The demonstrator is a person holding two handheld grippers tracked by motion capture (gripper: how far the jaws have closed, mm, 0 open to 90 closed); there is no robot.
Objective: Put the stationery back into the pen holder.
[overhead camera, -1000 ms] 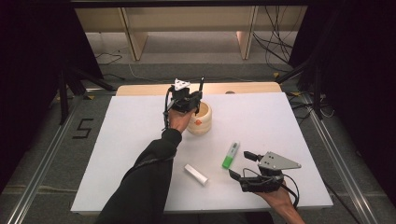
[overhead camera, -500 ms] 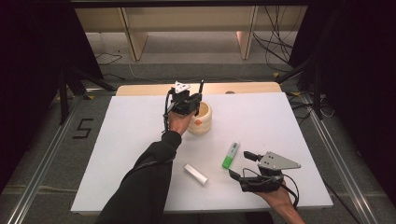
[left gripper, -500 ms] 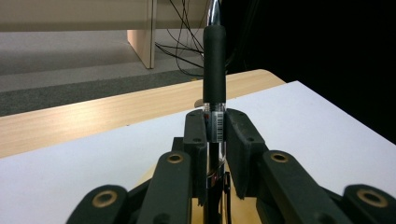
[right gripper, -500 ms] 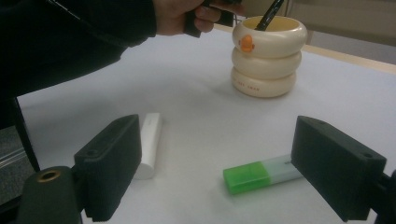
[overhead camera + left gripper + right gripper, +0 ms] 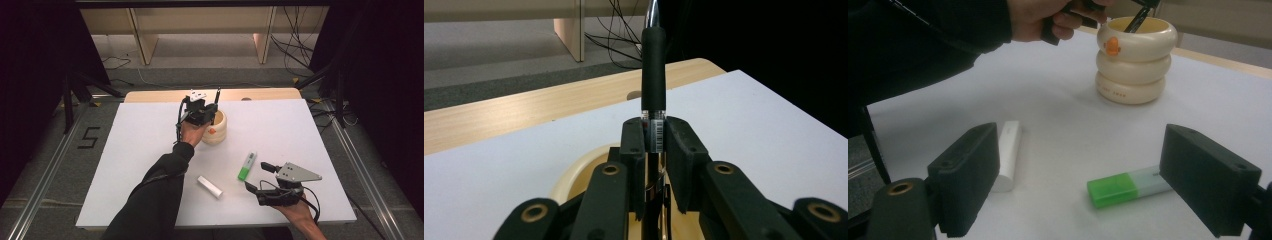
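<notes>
At upper centre of the high view, the left gripper (image 5: 207, 111) sits over the cream ringed pot (image 5: 217, 131), its jaws clamped on a black pen (image 5: 653, 80) whose lower end is inside the pot's mouth. Against the earlier pictures almost nothing has shifted: the hand holds the same spot, so the pen looks lowered but not yet released. Below that, a white cylinder (image 5: 209, 186) lies on the white table (image 5: 125, 150). Right of it, a green highlighter (image 5: 247, 166) waits. At lower right, the right gripper (image 5: 260, 178) rests with jaws wide, holding nothing.
</notes>
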